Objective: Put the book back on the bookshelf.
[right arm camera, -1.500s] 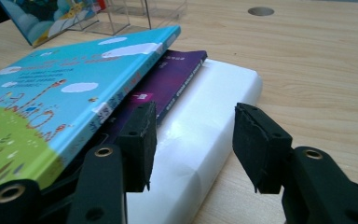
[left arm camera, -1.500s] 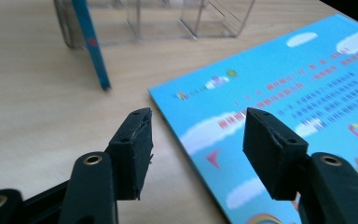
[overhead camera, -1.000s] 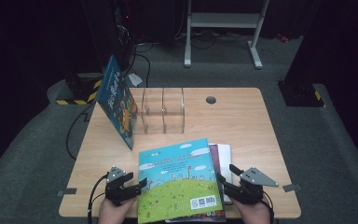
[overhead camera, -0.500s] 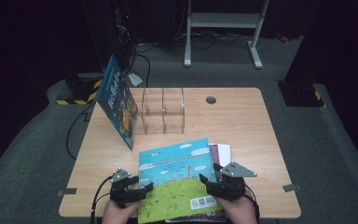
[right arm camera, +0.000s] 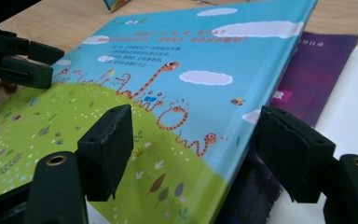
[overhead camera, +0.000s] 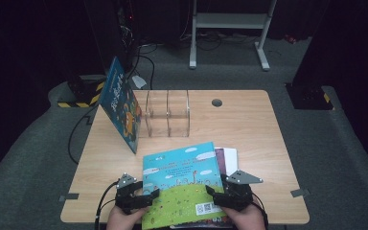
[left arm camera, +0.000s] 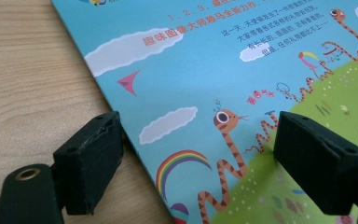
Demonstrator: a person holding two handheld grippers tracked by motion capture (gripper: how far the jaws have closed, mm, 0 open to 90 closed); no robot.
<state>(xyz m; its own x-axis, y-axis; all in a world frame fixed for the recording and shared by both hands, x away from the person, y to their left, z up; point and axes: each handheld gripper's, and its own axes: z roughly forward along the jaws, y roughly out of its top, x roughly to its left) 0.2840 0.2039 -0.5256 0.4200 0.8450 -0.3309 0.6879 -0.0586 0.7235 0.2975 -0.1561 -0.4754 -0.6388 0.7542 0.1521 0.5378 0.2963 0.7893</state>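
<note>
— While the two hands sit at the bottom edge of the high view, what has just changed?
— Both tongs have just been opening. The left gripper (overhead camera: 146, 197) has its jaws spread around the left edge of the picture book (overhead camera: 184, 184), one jaw over the table (overhead camera: 249, 124), one over the cover, neither pressing. The right gripper (overhead camera: 216, 197) straddles the book's right edge the same way, jaws apart and gripping nothing. A second ago the grippers sat farther out on either side; now both are tucked against the book.

— So where is the book?
— Lower centre of the frame, on top of a purple book (overhead camera: 219, 157) and a white one (overhead camera: 231, 160). I'd judge they are lining up for a two-sided lift, not yet holding it.

— Do the gripper views add anything?
— The right gripper view shows the picture book (right arm camera: 177, 93) tilted, its right edge raised off the purple cover (right arm camera: 317, 79); from above it looks almost flat. The left gripper view gives the snake drawing (left arm camera: 226, 135) close up.

— And farther back?
— A clear acrylic rack (overhead camera: 167, 112) at mid-table, and another colourful book (overhead camera: 122, 110) leaning beside it, upper left.
</note>
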